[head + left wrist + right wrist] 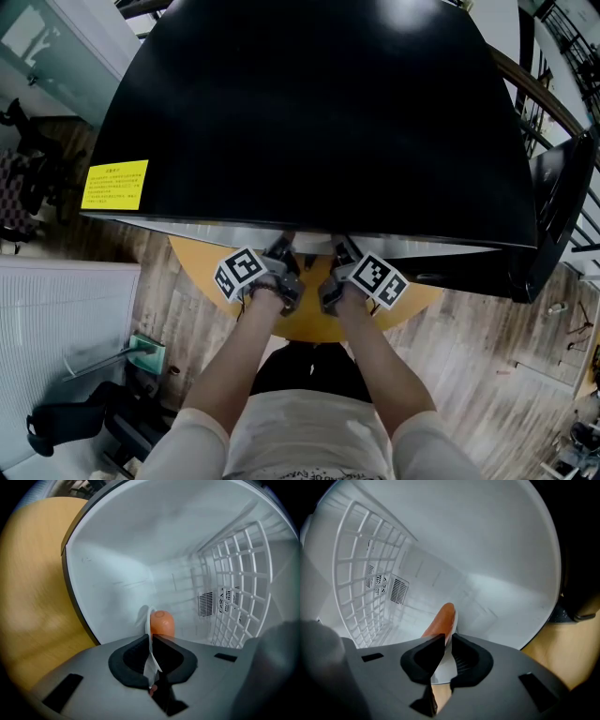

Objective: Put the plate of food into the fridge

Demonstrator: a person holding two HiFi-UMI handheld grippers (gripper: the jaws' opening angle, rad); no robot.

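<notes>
The left claw (150,644) is nearly closed, pinching the thin rim of the white plate (149,618). An orange piece of food (162,623) lies on the plate just beyond it. The right claw (446,643) stands a little wider, with the opposite rim between its pads but seemingly not pressed. The plate is inside the white compartment of the black fridge (319,112), near a white wire rack (239,583) and short of the back wall. Both arms reach in over the round yellow counter (419,298).
</notes>
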